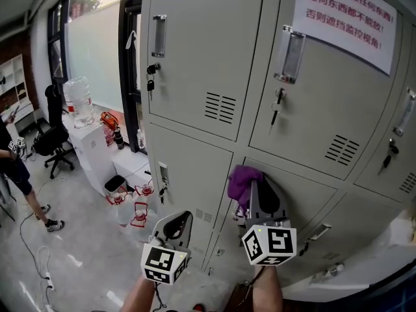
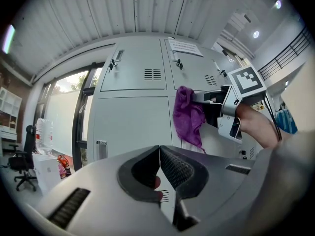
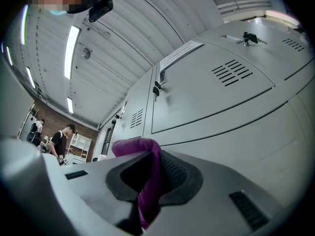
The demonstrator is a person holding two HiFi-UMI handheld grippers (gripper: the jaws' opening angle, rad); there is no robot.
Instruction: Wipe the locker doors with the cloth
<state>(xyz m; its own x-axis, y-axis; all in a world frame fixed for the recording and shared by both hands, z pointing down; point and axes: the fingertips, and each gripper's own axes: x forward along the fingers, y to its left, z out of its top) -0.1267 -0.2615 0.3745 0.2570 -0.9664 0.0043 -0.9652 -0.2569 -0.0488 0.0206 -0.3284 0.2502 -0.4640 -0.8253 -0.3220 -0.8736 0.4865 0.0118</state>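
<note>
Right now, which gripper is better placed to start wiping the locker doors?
Right. The right gripper is shut on the purple cloth, close by the locker doors; the left gripper is shut, holding nothing.

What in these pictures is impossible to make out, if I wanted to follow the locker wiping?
- Paper notice: the head view's top edge cuts off its text, and it is too small to read in both gripper views.
- Purple cloth: in the head view the right gripper hides whether it touches the locker door.
- Person: cut off by the head view's left edge.
</note>
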